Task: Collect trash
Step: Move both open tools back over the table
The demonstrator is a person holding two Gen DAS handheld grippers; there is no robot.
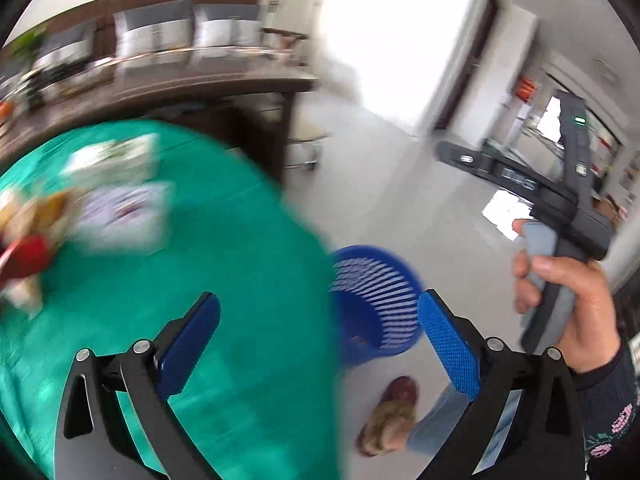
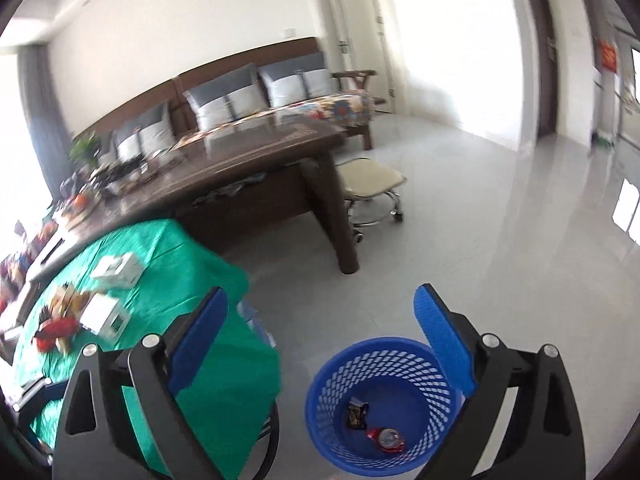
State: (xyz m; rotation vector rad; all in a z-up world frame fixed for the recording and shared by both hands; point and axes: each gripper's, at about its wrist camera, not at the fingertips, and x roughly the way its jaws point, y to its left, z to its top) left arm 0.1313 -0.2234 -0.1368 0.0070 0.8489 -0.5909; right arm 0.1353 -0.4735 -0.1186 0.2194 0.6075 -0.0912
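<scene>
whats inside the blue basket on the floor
The blue basket holds two pieces of trash: a dark wrapper and a red-and-white crushed packet. The right gripper's finger covers part of the rim; the near wall hides some floor.

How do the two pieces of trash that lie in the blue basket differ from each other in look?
In the right wrist view, the dark wrapper is mostly black and small, while the red can is red with a round silvery end. The wrapper lies nearer the far wall of the blue basket, the can nearer the camera. Both rest on the basket's bottom, close together.
</scene>
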